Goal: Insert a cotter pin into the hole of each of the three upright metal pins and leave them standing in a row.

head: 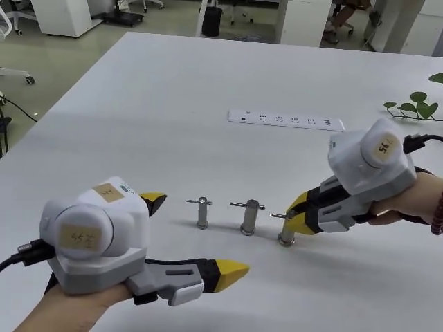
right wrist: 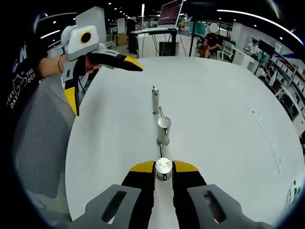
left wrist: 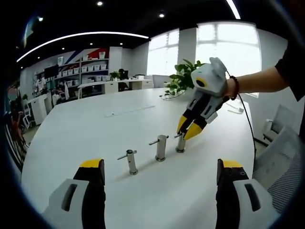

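Three upright metal pins stand in a row on the white table [head: 138, 124]. The left pin [head: 202, 213], the middle pin [head: 250, 217] and the right pin [head: 286, 234] each carry a thin cotter pin crosswise near the top. My right gripper [head: 296, 216] reaches in from the right and is shut on the right pin [right wrist: 164, 168], whose top sits between the yellow fingertips [right wrist: 142, 167]. My left gripper [head: 196, 234] is held wide open at the front left, short of the row and holding nothing. The row [left wrist: 161, 147] shows between its jaws, with the right gripper [left wrist: 188, 130] at the far end.
A white power strip [head: 286, 119] lies behind the pins. A small green plant [head: 414, 107] sits at the table's far right edge. Office chairs, desks and a seated person are beyond the table.
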Demonstrator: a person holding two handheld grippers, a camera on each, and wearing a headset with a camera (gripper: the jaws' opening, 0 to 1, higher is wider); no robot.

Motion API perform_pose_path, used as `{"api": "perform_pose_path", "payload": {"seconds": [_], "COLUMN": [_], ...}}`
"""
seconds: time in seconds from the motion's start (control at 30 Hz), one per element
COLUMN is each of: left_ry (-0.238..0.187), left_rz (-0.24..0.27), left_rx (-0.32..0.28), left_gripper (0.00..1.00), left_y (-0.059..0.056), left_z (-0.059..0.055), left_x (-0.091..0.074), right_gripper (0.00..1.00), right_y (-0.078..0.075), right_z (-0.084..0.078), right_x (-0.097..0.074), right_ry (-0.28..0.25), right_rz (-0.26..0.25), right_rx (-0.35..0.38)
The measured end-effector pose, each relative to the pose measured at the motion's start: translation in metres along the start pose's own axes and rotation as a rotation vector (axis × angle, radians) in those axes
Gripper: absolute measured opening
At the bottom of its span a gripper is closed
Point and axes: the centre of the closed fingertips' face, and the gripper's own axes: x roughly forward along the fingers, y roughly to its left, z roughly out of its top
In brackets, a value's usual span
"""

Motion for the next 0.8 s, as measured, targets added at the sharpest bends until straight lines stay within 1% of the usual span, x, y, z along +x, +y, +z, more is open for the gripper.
{"api": "perform_pose_path", "payload": {"seconds": [0.23, 0.37, 0.47, 0.7, 0.8], "left_ry": [0.005, -0.003, 0.002, 0.005, 0.004], "left_rz": [-0.003, -0.005, -0.004, -0.007, -0.008], "left_rx": [0.004, 0.001, 0.006, 0.010, 0.012], "left_gripper": [0.96, 0.95, 0.95, 0.95, 0.95], "left_y": [0.000, -0.001, 0.000, 0.000, 0.000], "left_z": [-0.002, -0.001, -0.002, -0.002, -0.003], "left_x": [0.001, 0.001, 0.001, 0.001, 0.001], "right_gripper": [0.08, 0.08, 0.08, 0.08, 0.08], "right_y": [-0.005, -0.007, -0.008, -0.010, -0.011], "right_z": [-0.001, -0.003, -0.004, -0.005, -0.006], "right_x": [-0.002, -0.003, -0.003, -0.004, -0.005], "right_ry": [-0.006, 0.001, -0.002, -0.012, -0.019], "right_rz": [0.005, 0.014, 0.019, 0.053, 0.066], "right_rx": [-0.001, -0.012, -0.015, -0.032, -0.029]}}
